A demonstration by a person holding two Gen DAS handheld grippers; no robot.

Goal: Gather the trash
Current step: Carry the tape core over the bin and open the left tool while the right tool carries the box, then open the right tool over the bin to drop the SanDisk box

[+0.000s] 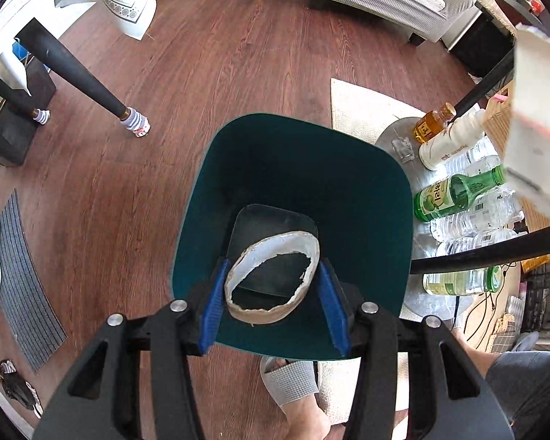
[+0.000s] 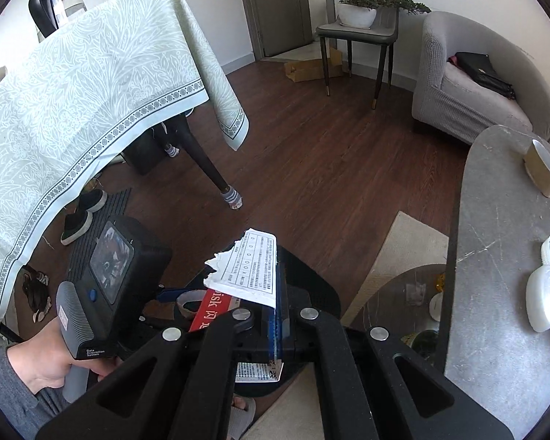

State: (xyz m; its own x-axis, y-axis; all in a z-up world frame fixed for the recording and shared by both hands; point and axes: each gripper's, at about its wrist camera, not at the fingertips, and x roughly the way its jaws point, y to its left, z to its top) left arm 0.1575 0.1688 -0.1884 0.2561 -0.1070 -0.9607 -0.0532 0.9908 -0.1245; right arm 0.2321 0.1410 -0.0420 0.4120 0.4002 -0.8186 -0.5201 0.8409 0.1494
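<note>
Your left gripper (image 1: 273, 289) points steeply down into the dark green bin (image 1: 366, 190). A torn paper ring (image 1: 271, 278) sits between its blue fingers (image 1: 212, 304): the left pad seems to touch it, the right one stands just clear, so the jaws are partly open and not clamping. Only this view shows the bin's bare bottom just beyond the ring, and the bottles (image 1: 458, 190) on a low round shelf to the gripper's right.

Your right gripper (image 2: 275, 308) is closed on a torn printed paper (image 2: 253, 267), red along its lower edge, sticking out past the fingertips. Only here do you see your left hand (image 2: 47, 366) around the other tool's handle, down to the left, and a grey tabletop (image 2: 495, 256) to the right with a white cap (image 2: 544, 300) and a paper cup (image 2: 542, 168).

The floor (image 2: 330, 154) is dark wood, with a clothed table (image 2: 91, 91) ahead-left and a grey armchair (image 2: 469, 88) ahead-right.
</note>
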